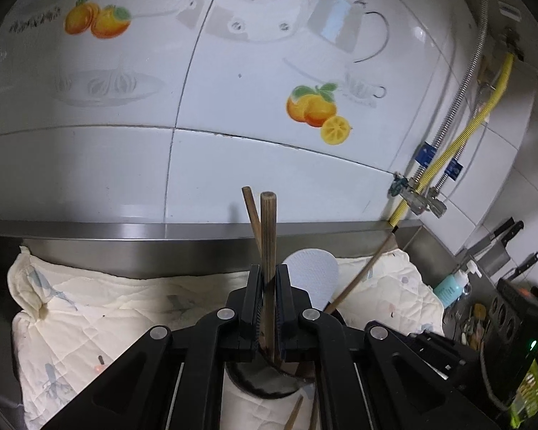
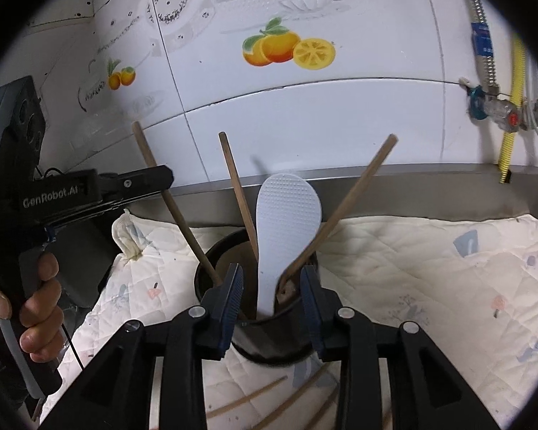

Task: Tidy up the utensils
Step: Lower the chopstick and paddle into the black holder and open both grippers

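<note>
Your wooden stick (image 1: 268, 251) stands upright over the dark holder cup (image 2: 258, 344) on the padded bench, clamped in your left hand-held gripper (image 1: 268, 301). Your right hand-held gripper (image 2: 272, 286) is open, jaws flanking the white rice paddle (image 2: 287, 215) at the cup's 12 o'clock without pressing it. Placing is in hand: lower the stick, let go, then fetch the loose sticks (image 2: 247, 399) at 6 o'clock.

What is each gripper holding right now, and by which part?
The left gripper is clamped on a wooden stick partway along its shaft, above the dark holder. The right gripper holds nothing; its jaws stand open around the white rice paddle.
</note>
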Demonstrator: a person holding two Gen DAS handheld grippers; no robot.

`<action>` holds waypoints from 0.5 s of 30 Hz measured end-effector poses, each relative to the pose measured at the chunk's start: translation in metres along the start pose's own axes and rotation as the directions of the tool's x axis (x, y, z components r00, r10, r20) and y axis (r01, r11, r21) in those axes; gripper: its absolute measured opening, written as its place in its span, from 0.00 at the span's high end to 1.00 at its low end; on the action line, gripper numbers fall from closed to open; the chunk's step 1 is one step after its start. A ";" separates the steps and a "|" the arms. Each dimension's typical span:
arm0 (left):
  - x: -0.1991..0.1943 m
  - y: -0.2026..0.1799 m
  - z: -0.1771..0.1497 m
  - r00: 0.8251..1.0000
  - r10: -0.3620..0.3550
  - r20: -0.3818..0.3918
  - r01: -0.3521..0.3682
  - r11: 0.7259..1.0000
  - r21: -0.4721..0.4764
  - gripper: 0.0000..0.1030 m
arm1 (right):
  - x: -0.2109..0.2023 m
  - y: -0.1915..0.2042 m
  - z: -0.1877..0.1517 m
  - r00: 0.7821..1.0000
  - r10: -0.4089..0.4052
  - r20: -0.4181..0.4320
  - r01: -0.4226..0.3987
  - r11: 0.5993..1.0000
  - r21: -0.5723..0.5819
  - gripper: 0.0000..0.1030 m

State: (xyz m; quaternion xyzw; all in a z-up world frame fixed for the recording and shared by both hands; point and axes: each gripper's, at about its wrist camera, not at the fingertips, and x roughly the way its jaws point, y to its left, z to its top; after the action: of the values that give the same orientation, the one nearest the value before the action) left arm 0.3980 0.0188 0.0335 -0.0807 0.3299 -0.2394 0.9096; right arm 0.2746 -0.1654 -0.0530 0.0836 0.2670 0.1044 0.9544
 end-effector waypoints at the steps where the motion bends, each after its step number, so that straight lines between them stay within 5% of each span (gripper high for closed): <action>1: -0.003 -0.001 -0.001 1.000 0.000 -0.001 0.000 1.000 0.003 0.92 | -0.004 -0.001 0.000 1.000 -0.005 -0.002 0.005 1.000 0.003 0.64; 15: -0.032 -0.011 -0.034 0.998 0.035 -0.046 -0.035 0.999 0.010 0.84 | -0.077 -0.018 -0.040 0.993 -0.081 -0.080 0.085 0.996 0.036 0.52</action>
State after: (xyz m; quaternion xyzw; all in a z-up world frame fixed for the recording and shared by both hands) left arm 0.3506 0.0251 0.0294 -0.0651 0.3510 -0.2268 0.9062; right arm 0.1925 -0.1978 -0.0526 0.0870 0.3094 0.0625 0.9449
